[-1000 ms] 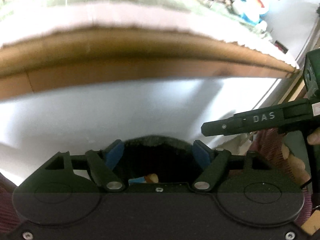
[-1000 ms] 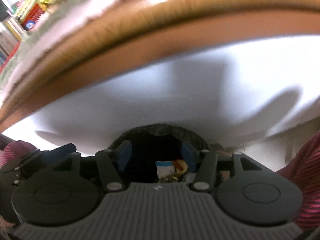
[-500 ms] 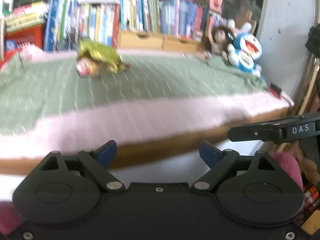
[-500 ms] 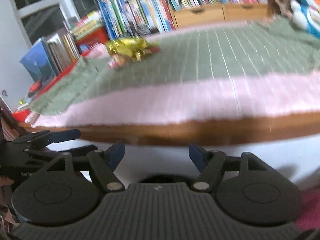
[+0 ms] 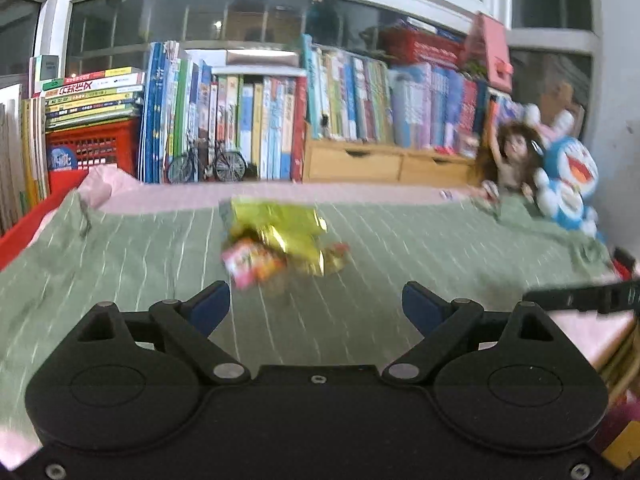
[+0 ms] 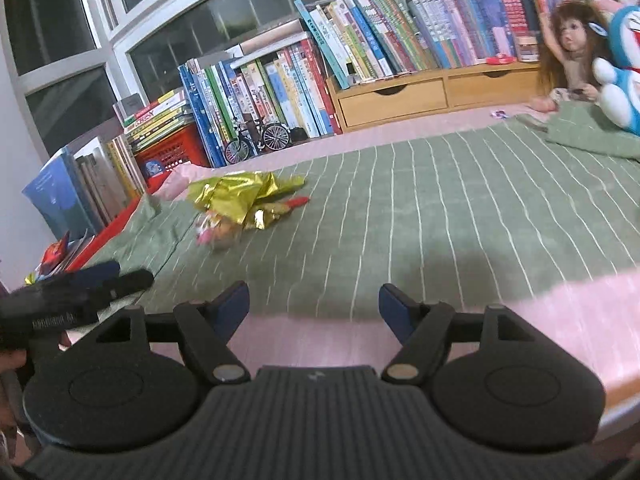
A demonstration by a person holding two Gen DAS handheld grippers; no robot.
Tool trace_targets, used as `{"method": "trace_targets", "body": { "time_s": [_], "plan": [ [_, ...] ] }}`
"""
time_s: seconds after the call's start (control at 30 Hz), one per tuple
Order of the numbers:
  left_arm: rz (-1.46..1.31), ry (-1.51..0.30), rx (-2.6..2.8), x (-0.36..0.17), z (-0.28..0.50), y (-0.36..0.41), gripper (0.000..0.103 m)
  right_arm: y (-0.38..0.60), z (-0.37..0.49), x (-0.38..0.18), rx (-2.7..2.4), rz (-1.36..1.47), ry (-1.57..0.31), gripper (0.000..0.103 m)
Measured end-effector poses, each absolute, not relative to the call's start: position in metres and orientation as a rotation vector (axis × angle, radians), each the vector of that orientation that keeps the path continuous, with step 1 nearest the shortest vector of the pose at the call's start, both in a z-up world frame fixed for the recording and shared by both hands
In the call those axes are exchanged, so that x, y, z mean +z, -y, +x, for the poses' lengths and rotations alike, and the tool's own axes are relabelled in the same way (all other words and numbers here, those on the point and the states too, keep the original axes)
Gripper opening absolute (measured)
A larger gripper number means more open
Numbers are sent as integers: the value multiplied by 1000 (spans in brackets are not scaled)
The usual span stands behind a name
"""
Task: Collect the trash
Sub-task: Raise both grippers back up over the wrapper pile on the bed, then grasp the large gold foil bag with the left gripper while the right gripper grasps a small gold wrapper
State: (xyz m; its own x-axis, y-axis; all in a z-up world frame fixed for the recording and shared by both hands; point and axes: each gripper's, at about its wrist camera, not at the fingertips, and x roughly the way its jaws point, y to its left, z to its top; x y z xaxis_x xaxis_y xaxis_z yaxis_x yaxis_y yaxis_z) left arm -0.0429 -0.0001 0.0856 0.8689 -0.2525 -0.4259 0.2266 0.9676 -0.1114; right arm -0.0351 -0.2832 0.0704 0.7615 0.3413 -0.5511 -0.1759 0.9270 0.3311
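A crumpled gold foil wrapper (image 5: 284, 232) (image 6: 244, 196) lies on the green striped cover (image 5: 400, 248) (image 6: 440, 208), with a small pink snack packet (image 5: 250, 266) (image 6: 214, 232) against its near side. My left gripper (image 5: 316, 308) hovers over the cover just short of the pile, open and holding nothing. My right gripper (image 6: 314, 306) is open too, above the pink edge of the bed, with the trash ahead to its left. The left gripper's fingers (image 6: 104, 276) show at the left edge of the right wrist view.
Rows of books (image 5: 240, 120) (image 6: 300, 80), a red crate (image 5: 92, 148), a model bicycle (image 5: 208, 164) and wooden drawers (image 5: 384, 164) line the back. A doll (image 6: 568, 52) and a blue plush toy (image 5: 568, 184) sit at the right end. Windows stand behind.
Both grippers have risen from a dark bin opening below the bed's edge to above the bed. The trash pile on the green cover has come into view and grown closer.
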Motion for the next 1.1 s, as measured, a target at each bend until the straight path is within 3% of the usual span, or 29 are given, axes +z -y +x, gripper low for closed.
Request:
{"method": "trace_targets", "body": {
  "time_s": [0.37, 0.83, 0.93, 1.03, 1.1],
  "plan": [
    [21, -400, -252, 122, 90, 16, 102, 242, 60, 66, 277, 213, -752, 81],
    [-4, -671, -284, 72, 184, 20, 101, 201, 113, 47, 306, 141, -816, 85],
    [-31, -713, -293, 60, 191, 19, 88, 198, 118, 41, 308, 149, -826, 85],
    [-85, -743, -296, 53, 193, 15, 52, 198, 122, 36, 304, 159, -838, 85],
    [-125, -738, -289, 52, 193, 10, 51, 198, 124, 33, 305, 164, -844, 85]
  ]
}}
